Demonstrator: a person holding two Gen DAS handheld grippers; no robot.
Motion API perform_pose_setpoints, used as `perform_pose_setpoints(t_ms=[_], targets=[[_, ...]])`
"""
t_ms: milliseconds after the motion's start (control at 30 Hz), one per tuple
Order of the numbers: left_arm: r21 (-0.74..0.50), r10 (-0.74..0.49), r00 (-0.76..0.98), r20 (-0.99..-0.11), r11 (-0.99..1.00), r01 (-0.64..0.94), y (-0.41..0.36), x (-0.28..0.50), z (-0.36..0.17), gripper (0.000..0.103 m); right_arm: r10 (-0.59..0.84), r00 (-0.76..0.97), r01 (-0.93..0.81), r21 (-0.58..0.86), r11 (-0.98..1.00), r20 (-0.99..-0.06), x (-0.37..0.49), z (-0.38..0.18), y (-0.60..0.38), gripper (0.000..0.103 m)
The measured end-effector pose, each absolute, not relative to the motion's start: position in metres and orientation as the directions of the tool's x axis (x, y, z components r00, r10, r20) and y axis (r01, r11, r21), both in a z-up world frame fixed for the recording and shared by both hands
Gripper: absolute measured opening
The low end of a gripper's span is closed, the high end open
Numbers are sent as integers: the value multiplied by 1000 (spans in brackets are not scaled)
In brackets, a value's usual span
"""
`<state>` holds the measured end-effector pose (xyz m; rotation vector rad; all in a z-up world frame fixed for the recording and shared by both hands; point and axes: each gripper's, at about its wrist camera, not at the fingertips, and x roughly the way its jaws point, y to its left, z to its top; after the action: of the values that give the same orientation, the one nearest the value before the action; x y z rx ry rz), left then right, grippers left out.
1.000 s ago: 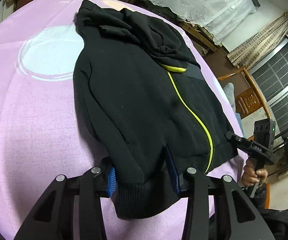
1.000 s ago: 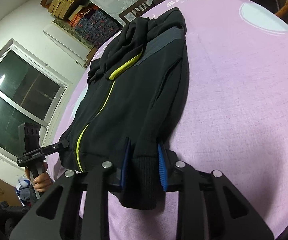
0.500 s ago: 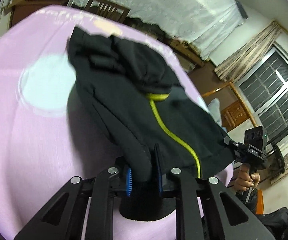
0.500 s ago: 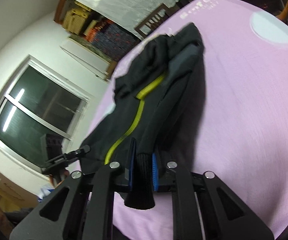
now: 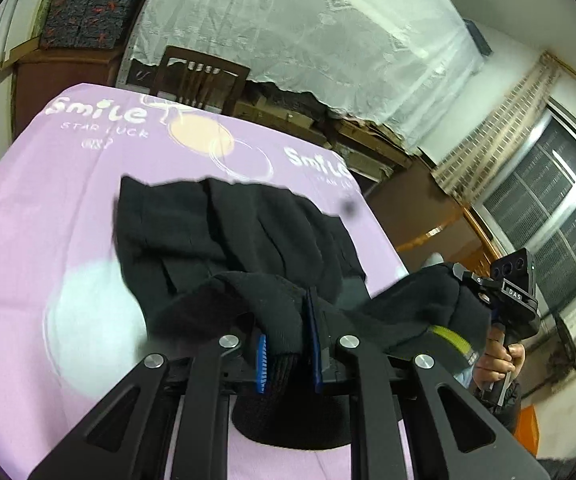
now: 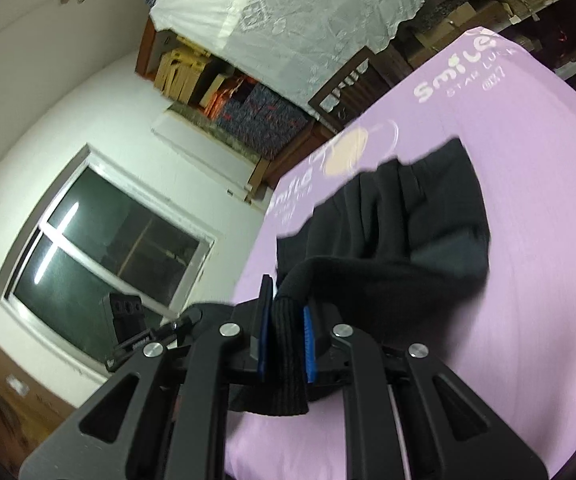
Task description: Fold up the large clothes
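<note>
Both tools clenched on the ribbed knit hem of the black hoodie (image 5: 232, 240), left tool (image 5: 288, 344) and right tool (image 6: 284, 340) holding it humped above the smooth lilac sheet (image 5: 48, 200).

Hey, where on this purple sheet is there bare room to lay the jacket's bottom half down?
Bare sheet runs left of the black jacket, across the pale circle. More lies beyond its far edge, up to the Smile lettering, and on its other side in the right wrist view. The near middle is crowded: both tongs, left and right, clamp the raised hem.
</note>
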<state>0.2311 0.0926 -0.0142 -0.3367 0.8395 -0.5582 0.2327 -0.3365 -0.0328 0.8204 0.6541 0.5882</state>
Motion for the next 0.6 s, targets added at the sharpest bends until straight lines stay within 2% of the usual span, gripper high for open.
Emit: perform_pose_setpoints(t_ms=[200,300,433,600], targets=[[-519,-551,541,-636,824,229,100,320,-26,16,653,686,-109,843,527,-319,334,-43,-352,12],[-536,-530,515,-673,830,153,103,367,-53,16,616,693,-32,837,546,-375,388,-69,-352,12],[-559,-515,439,-736,829,36,109,419,-112,16,599,660,112,848,518,-454,442,-131,-352,12],[-621,-573,417,-705,783,27,121,429,-142,18,625,646,131,870,475,-439,457,-167,-352,12]])
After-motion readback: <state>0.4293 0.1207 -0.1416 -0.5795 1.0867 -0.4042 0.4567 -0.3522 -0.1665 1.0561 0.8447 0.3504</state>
